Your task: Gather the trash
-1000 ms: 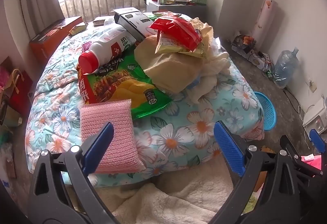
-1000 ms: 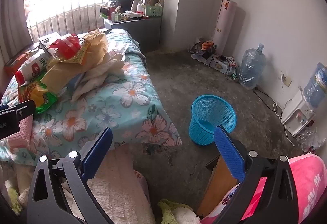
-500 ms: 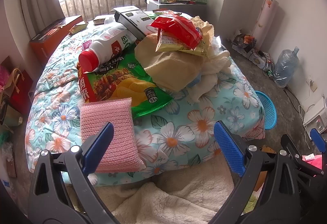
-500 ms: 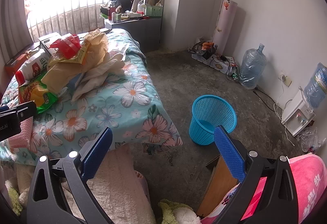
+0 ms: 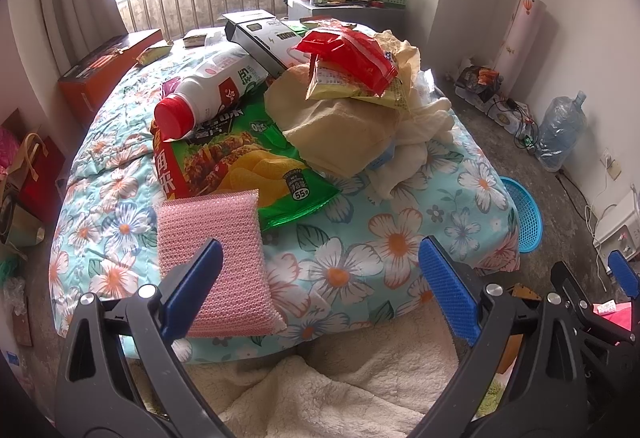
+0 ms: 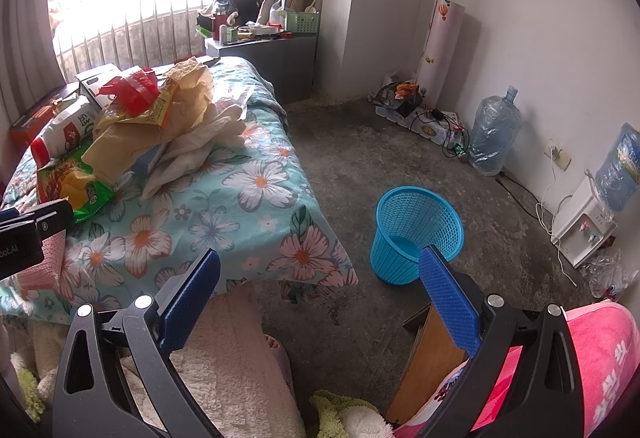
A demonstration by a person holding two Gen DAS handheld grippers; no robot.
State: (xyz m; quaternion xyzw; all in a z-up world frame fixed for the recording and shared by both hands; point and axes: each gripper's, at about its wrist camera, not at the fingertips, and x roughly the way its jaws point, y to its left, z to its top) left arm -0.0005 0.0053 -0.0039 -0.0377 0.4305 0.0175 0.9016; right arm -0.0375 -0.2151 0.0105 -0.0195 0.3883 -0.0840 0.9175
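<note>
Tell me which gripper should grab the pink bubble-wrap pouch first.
Left. The left gripper is open with the pink pouch right at its left finger; the right gripper, also open, faces floor and blue basket.

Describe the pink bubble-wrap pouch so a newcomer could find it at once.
Start at the floral bedspread. On its near edge, just below the green chip bag, lies the pink bubble-wrap pouch. It alone is plain pink, flat and dimpled.

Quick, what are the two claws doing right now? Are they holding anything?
Left claw: open, holding nothing, near the pink sponge.
Right claw: open, holding nothing.
</note>
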